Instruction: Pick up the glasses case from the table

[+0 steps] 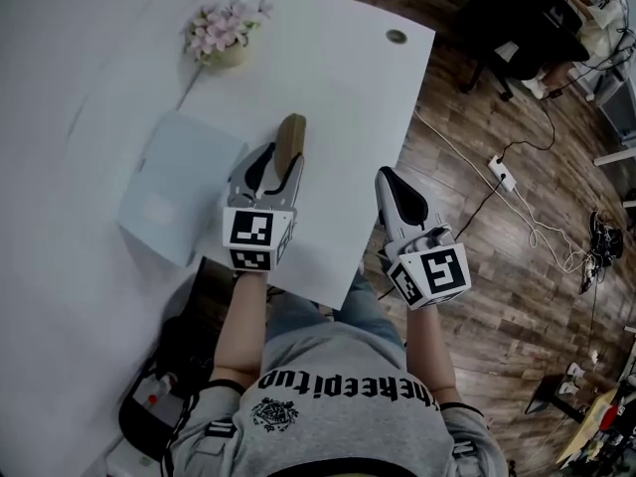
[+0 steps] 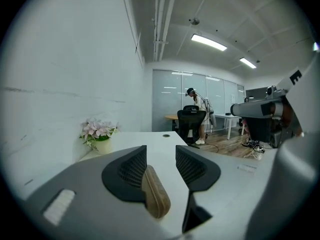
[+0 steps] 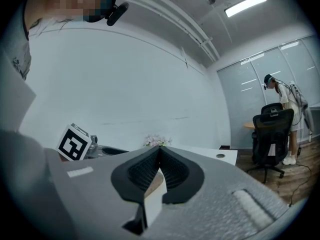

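While the white tabletop (image 1: 338,78) spreads below, the left hand-held gripper (image 2: 160,154) stands spread and the right hand-held gripper (image 3: 160,154) is pressed together, empty. The brown glasses case (image 2: 155,196) lies on the tabletop between the left jaws, unpinched; closing, then lifting, seems next.

Only one line of print can be read: across the chest of the person's grey shirt (image 1: 348,435), at the lower centre of the head view, upside-down black Gothic letters spell roughly "thekeepitup". The round crest (image 1: 275,412) beside it is too small to read.
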Available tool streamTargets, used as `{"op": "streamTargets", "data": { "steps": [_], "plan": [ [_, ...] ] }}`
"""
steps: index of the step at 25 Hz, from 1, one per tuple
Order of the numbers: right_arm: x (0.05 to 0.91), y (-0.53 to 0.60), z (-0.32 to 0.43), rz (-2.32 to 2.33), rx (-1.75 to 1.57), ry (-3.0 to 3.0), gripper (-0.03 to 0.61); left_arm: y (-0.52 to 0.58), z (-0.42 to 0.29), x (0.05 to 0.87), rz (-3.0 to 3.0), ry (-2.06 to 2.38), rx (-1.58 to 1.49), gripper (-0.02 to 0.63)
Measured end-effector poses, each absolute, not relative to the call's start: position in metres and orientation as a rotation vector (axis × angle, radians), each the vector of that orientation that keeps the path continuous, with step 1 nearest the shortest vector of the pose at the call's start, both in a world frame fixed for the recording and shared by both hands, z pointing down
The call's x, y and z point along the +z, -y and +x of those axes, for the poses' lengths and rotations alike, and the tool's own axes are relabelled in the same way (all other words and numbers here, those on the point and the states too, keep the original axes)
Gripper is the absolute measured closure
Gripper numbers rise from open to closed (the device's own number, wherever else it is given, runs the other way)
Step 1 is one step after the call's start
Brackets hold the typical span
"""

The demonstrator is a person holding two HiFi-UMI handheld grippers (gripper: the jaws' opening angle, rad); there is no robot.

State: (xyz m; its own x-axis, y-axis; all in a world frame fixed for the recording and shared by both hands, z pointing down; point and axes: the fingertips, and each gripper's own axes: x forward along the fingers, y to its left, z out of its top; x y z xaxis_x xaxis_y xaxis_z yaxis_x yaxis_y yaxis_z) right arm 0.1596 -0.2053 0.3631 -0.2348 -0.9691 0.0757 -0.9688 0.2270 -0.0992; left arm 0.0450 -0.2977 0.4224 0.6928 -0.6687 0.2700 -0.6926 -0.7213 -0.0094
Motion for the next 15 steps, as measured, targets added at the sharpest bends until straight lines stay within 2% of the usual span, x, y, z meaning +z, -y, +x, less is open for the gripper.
{"op": "streamTargets", "data": {
  "steps": [15],
  "plan": [
    [0.393,0.234,0.183,-1.773,-0.29,-2.608,0.577,0.323,0.066,0.502,2.654,1.312,0.72,0.345]
  ]
}}
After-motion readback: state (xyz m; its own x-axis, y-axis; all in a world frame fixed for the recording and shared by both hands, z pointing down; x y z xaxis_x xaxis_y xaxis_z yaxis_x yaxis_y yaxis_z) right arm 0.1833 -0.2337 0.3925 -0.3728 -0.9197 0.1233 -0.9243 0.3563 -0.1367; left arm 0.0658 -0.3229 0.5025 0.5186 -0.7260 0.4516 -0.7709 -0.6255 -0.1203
